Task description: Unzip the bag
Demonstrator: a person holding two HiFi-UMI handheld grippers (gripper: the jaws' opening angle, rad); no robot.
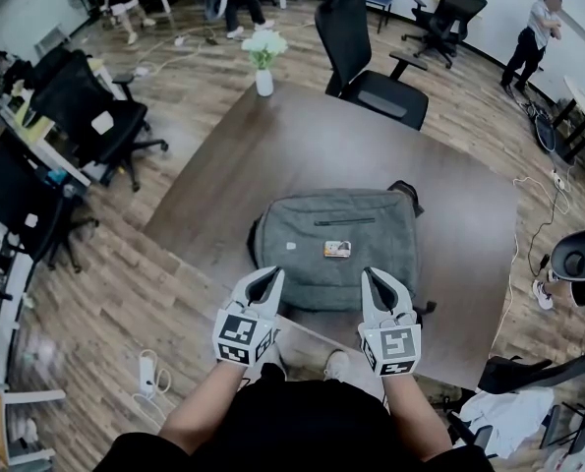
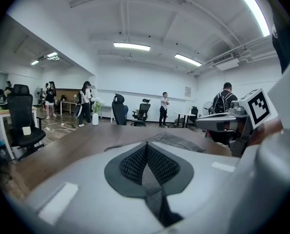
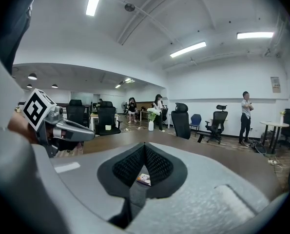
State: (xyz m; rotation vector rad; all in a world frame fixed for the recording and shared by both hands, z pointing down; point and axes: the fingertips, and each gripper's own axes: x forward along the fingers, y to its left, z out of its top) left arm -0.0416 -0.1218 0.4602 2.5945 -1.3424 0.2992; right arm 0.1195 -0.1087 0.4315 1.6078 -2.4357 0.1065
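Note:
A grey backpack (image 1: 336,249) lies flat on the brown table (image 1: 302,146), with a small tag (image 1: 337,249) on its top face. My left gripper (image 1: 269,277) hovers over the bag's near left edge, jaws shut with nothing between them. My right gripper (image 1: 374,278) hovers over the near right part, also shut and holding nothing. In the left gripper view the bag (image 2: 179,141) shows just past the shut left gripper (image 2: 146,145), and the right gripper (image 2: 232,121) is at the right. In the right gripper view the tag (image 3: 144,179) shows below the shut right gripper (image 3: 145,147).
A white vase of flowers (image 1: 263,59) stands at the table's far corner. A black office chair (image 1: 366,57) sits behind the table and more chairs (image 1: 90,116) stand at the left. People stand far back in the room. A power strip (image 1: 146,372) lies on the floor.

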